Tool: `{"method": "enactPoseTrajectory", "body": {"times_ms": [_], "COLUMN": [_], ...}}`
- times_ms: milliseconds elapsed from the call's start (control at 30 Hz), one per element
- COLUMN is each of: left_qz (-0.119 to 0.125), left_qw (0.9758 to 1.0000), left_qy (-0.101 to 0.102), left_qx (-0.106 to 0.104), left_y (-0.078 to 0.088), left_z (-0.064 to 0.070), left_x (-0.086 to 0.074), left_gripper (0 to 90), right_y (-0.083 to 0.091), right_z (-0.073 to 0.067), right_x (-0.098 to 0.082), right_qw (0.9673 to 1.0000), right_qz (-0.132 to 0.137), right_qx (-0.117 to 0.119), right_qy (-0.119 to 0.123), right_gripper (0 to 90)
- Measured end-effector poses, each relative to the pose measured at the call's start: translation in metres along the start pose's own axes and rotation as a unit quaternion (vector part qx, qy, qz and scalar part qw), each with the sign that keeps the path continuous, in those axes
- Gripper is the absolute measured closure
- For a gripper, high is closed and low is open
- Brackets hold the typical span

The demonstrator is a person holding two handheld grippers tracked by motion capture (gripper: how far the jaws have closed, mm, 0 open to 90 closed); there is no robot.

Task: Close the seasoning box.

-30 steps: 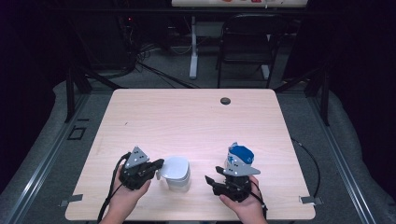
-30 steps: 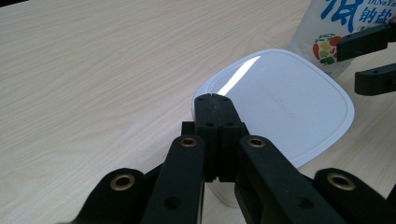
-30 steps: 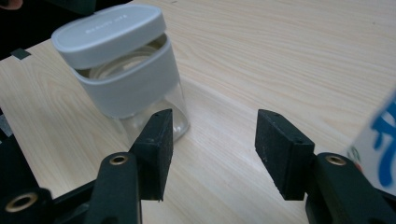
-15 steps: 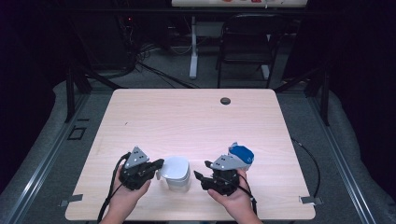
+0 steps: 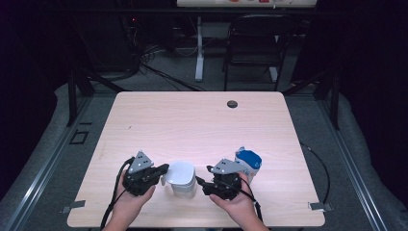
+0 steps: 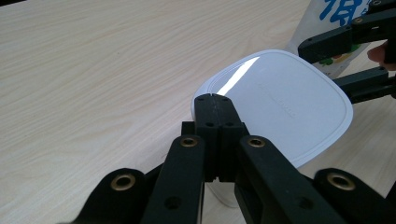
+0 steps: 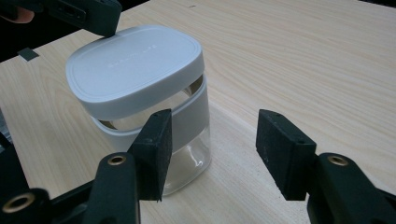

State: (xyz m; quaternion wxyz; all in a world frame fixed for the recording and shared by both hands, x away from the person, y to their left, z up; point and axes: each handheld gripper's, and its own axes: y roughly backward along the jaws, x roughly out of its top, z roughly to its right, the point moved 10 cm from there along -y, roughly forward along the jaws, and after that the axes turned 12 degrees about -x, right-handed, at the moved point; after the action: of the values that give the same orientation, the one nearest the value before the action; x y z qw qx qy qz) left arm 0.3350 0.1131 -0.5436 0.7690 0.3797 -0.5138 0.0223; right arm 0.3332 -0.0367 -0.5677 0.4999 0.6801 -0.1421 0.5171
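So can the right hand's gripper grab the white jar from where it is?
Probably yes. The right gripper has its fingers apart with nothing between them, and the white jar stands just ahead on bare table. The left gripper, fingers shut, sits at the lid's far edge, so that side is taken.

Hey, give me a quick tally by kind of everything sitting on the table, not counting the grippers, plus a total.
Lidded jar, white lid, clear glass base: 1
Blue and white pouch: 1
Dark round grommet set in the table: 1
Total: 3
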Motion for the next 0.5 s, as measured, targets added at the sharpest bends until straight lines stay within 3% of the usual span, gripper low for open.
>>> {"method": "enactPoseTrajectory", "body": {"times_ms": [500], "left_qz": [0.0], "left_qw": [1.0], "left_qy": [-0.001], "left_qx": [0.001], "left_y": [0.0002], "left_z": [-0.0003], "left_x": [-0.0003], "left_gripper": [90.0], "right_y": [-0.0029], "right_z": [-0.0045], "right_x": [0.003], "right_qw": [1.0], "right_qz": [-0.002], "right_qx": [0.003], "right_qy": [0.008], "right_gripper": [45.8]}}
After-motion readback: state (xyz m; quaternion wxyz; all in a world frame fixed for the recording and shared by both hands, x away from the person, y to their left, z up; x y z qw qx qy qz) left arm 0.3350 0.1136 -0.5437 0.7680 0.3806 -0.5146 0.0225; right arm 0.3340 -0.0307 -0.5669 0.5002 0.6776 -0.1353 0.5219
